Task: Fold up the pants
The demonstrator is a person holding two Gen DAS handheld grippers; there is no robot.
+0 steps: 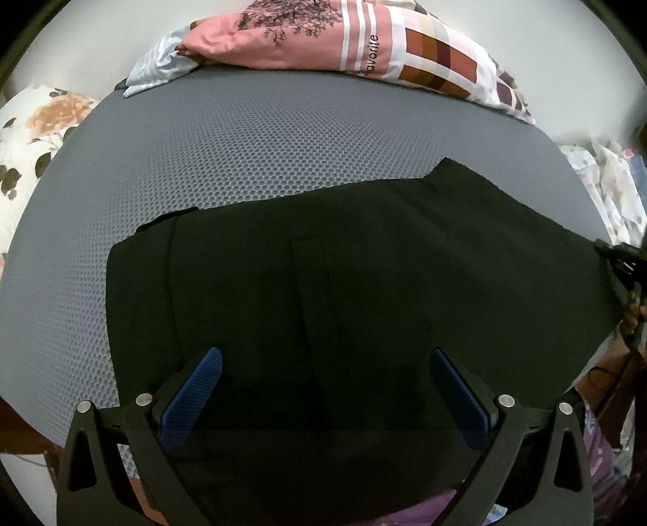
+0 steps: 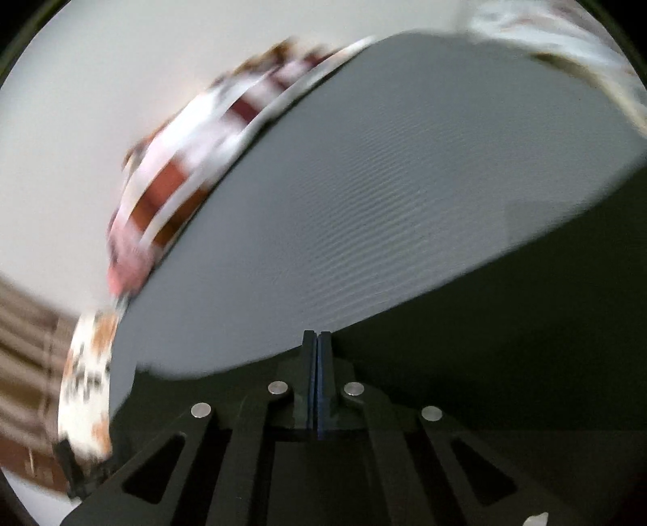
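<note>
Black pants [image 1: 343, 291] lie spread on a grey mesh mattress [image 1: 242, 153], waistband end to the left. My left gripper [image 1: 323, 364] is open, its blue pads [image 1: 194, 396] hovering above the near part of the pants, holding nothing. In the left wrist view the right gripper [image 1: 618, 253] meets the pants' right edge. In the right wrist view, which is motion-blurred, my right gripper [image 2: 318, 338] has its jaws pressed together at the edge of the black pants [image 2: 505, 344]; whether cloth sits between the pads is hidden.
A pink and checked pillow [image 1: 323, 36] lies along the mattress's far edge. A floral pillow [image 1: 36, 133] sits at the left. Patterned bedding [image 1: 610, 182] is bunched at the right. The mattress [image 2: 384, 182] fills the right wrist view's middle.
</note>
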